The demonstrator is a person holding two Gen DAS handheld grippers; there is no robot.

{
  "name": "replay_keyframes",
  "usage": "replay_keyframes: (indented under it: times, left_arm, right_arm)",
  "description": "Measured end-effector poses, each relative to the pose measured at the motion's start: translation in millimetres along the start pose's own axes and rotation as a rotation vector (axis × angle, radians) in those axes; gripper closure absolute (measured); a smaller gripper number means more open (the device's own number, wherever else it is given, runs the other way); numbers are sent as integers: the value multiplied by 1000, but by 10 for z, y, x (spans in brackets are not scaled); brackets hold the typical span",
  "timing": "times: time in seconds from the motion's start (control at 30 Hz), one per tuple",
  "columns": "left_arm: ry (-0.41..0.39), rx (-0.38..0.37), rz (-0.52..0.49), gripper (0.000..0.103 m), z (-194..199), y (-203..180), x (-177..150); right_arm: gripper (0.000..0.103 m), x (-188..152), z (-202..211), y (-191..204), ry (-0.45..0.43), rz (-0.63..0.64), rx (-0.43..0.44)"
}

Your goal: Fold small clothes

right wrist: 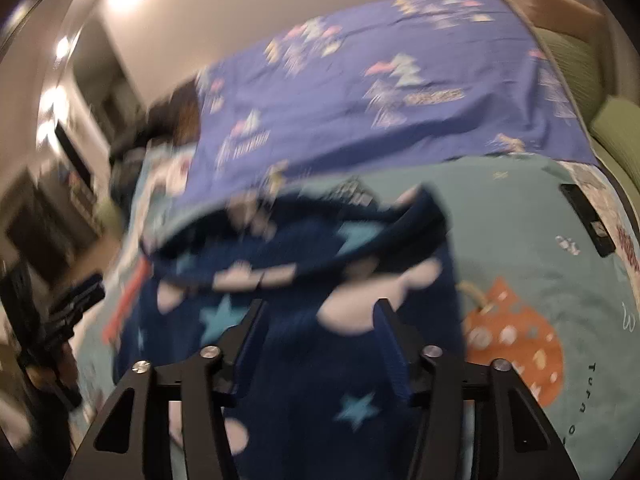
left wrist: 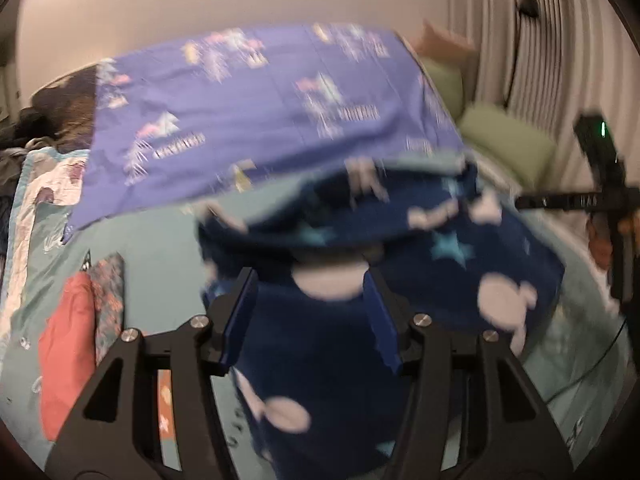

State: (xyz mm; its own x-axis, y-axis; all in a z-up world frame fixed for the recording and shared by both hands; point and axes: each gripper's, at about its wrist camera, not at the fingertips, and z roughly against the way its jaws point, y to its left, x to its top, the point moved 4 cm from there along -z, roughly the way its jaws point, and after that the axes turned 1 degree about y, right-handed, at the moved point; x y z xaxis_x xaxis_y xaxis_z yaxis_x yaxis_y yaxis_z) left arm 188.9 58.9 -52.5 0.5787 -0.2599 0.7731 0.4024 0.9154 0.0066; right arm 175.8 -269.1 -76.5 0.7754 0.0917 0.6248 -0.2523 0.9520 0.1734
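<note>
Both views blurred. Dark navy fleece garment with pale blobs and light blue stars (left wrist: 460,248) (right wrist: 304,380) lies rumpled on the teal printed bedspread (left wrist: 152,240) (right wrist: 520,216), just ahead of and beneath both tools. Left gripper (left wrist: 310,312): jaws spread, fleece showing between the blue pads (left wrist: 240,320), no pinch evident. Right gripper (right wrist: 318,340): jaws likewise apart over the fleece, nothing clamped. Purple patterned sheet (left wrist: 260,104) (right wrist: 380,92) lies beyond the garment. Coral folded cloth (left wrist: 68,344) sits left, apart.

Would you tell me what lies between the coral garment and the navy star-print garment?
In the left wrist view, only bare teal bedspread separates the coral garment from the navy garment.
</note>
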Motion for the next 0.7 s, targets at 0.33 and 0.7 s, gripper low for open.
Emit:
replay_keyframes:
  times: [0.33,0.7]
  left_arm:
    - [85,-14,47,47,-663,41,221]
    - [-19,86,245,47,-1157,647,553]
  right_arm:
    - [64,309,-718,-37,99,-24,-16]
    - [64,955,-1213,-678,-59,-246,-36]
